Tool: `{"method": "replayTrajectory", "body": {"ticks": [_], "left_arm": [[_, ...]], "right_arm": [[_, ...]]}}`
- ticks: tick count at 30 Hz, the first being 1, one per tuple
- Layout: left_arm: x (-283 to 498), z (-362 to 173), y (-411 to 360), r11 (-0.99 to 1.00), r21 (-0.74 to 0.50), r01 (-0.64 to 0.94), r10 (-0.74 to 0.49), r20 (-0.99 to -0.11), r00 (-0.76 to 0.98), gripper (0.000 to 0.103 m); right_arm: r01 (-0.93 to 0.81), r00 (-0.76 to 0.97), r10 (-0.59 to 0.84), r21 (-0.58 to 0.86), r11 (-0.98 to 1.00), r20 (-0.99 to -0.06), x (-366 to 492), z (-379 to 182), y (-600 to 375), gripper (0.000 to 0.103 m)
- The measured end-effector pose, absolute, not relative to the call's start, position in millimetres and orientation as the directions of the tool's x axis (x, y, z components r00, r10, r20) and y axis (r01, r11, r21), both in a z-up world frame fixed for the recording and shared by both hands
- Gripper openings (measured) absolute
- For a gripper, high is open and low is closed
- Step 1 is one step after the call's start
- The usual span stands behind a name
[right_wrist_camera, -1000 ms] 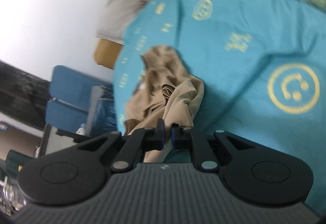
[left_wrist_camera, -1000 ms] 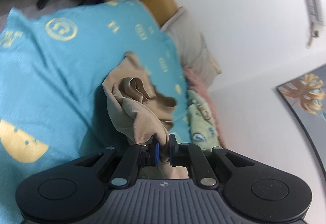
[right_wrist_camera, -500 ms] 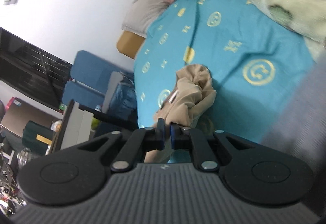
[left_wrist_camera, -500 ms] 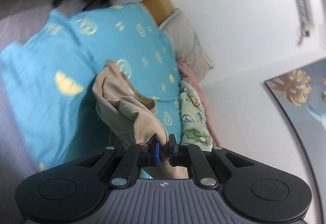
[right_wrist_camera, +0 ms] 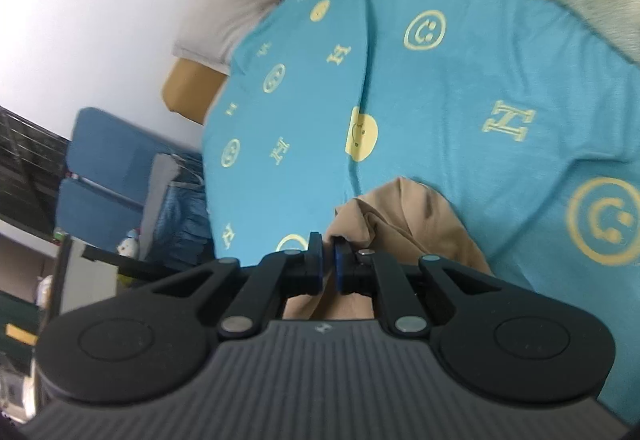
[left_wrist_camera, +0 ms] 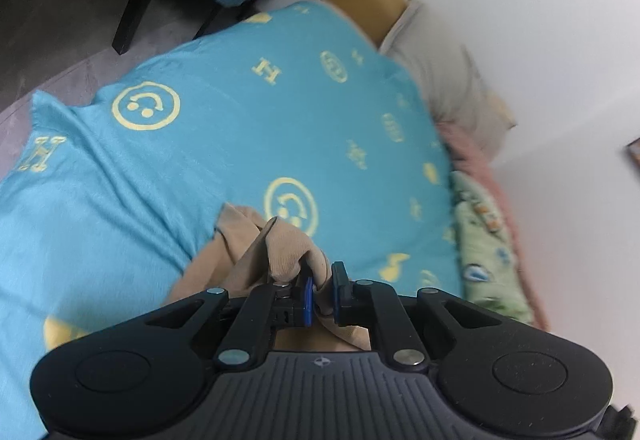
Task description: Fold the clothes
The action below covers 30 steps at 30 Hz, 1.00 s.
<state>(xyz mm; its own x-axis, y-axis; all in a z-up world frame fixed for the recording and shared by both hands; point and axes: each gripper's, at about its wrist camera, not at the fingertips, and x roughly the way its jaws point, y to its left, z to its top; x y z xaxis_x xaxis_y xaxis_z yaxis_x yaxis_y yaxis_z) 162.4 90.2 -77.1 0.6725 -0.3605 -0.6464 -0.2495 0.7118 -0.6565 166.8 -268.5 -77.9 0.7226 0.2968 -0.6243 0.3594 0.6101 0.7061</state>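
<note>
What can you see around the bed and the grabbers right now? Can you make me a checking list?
Surface: a bed under a blue blanket printed with yellow smiley faces and letters.
Job's things: one tan garment, bunched up, not yet folded, hanging from both grabbers over the blanket.
Clutter: a green cartoon quilt and a grey pillow along the wall side of the bed.
Grippers: left gripper shut on the tan garment; right gripper shut on it too.
Cables: nothing seen.
Surroundings: white wall; blue chair and dark furniture beside the bed; a small toy figure, too blurry to name.
</note>
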Motion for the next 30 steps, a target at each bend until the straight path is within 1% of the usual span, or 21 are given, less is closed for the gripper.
{"method": "replayTrajectory", "body": {"ticks": [7,11,16,19,21,22,23,24,25,26,27,28,30], "left_arm": [[196.0,-122.0,94.9,0.69,-0.682,-0.243,-0.392,-0.634,0.666,0.011],[207.3,-126.3,94.6,0.699,-0.682,-0.215,-0.389,-0.615,0.686,0.011],[219.6,-129.9,85.8,0.744,-0.643,-0.184,-0.369,-0.624,0.689,0.011],[221.0,-132.7,85.6,0.742,-0.645,-0.185,-0.377,-0.629,0.68,0.013],[219.5,-130.0,85.0,0.748,-0.642,-0.171,-0.383,-0.627,0.679,0.026],[217.9,-127.0,83.6,0.756,-0.636,-0.156,-0.384,-0.623,0.681,0.043],[216.0,-122.8,81.5,0.766,-0.627,-0.139,-0.382,-0.619,0.686,0.06],[213.1,-117.9,79.4,0.777,-0.617,-0.124,-0.377,-0.614,0.693,0.065],[209.0,-112.2,77.4,0.788,-0.606,-0.112,-0.367,-0.608,0.704,0.071],[204.9,-106.6,75.4,0.798,-0.594,-0.1,-0.358,-0.602,0.714,0.076],[200.3,-100.6,73.6,0.809,-0.581,-0.091,-0.346,-0.595,0.726,0.079],[195.7,-95.0,71.4,0.824,-0.561,-0.078,-0.331,-0.589,0.738,0.083],[187.5,-85.4,65.1,0.865,-0.501,-0.034,-0.305,-0.578,0.757,0.086]], "right_arm": [[0.365,0.668,0.326,0.676,0.64,-0.669,208.5,-122.7,-273.0,0.01],[0.346,0.66,0.35,0.682,0.644,-0.665,220.7,-130.9,-273.5,0.01],[0.294,0.671,0.346,0.664,0.687,-0.655,226.3,-132.9,-269.9,0.011],[0.29,0.667,0.358,0.671,0.683,-0.653,228.2,-137.5,-271.8,0.011],[0.274,0.668,0.36,0.666,0.694,-0.651,227.0,-134.9,-270.1,0.012],[0.248,0.674,0.372,0.67,0.7,-0.638,225.3,-131.3,-268.6,0.012],[0.217,0.68,0.39,0.678,0.703,-0.621,223.4,-127.1,-267.2,0.015],[0.185,0.685,0.407,0.685,0.705,-0.604,221.5,-122.9,-265.7,0.019],[0.153,0.69,0.424,0.691,0.706,-0.587,219.6,-118.8,-264.3,0.038],[0.122,0.693,0.442,0.697,0.707,-0.569,217.7,-114.6,-262.8,0.07],[0.093,0.702,0.455,0.705,0.704,-0.548,213.9,-109.8,-261.8,0.081],[0.067,0.713,0.461,0.706,0.705,-0.528,208.9,-104.5,-260.5,0.086],[0.02,0.734,0.452,0.681,0.732,-0.507,200.9,-94.3,-255.7,0.085]]}}
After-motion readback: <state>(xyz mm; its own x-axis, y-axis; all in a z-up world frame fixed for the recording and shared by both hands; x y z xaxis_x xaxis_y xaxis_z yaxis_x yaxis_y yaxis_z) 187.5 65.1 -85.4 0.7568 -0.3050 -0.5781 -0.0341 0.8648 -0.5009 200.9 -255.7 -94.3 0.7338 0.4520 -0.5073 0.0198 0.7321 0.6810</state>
